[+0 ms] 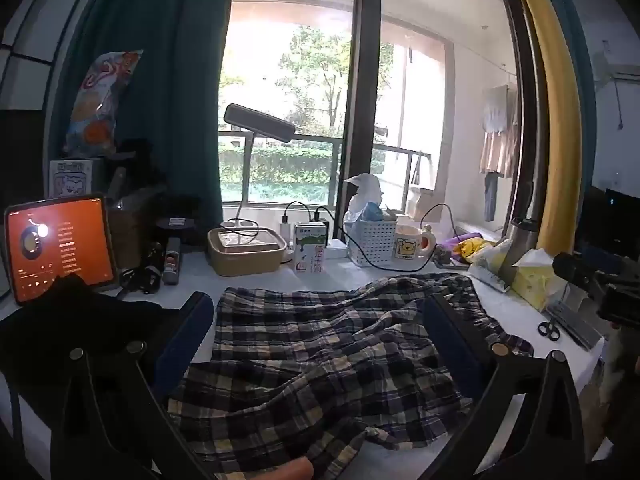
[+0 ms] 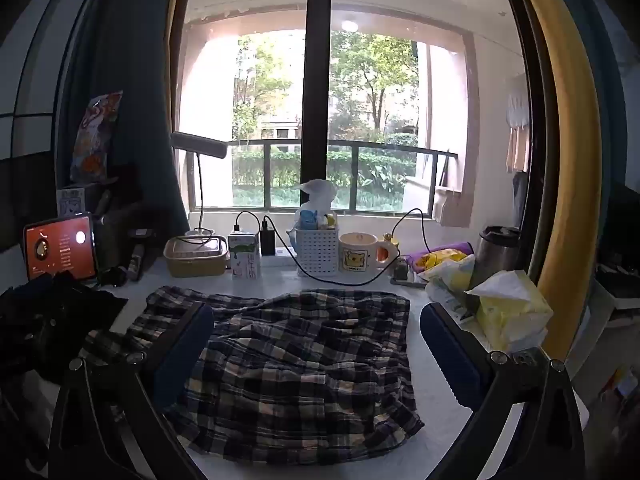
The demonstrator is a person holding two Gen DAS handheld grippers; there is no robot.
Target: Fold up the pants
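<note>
Jaws: both wide apart, left gripper (image 1: pixel 318 332) and right gripper (image 2: pixel 316 336) gripping nothing
Pants: plaid pants (image 2: pixel 296 364) rumpled on the white desk (image 2: pixel 444 420), between the fingers
Risk: charging cable (image 2: pixel 340 282) and bear mug (image 2: pixel 358 258) just behind — a dragged hem could snag them

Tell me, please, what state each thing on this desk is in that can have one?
plaid pants: rumpled, unfolded, flat on desk
left gripper: open, holding nothing
right gripper: open, holding nothing
tablet: screen on
desk lamp: appears off
mug: upright
</note>
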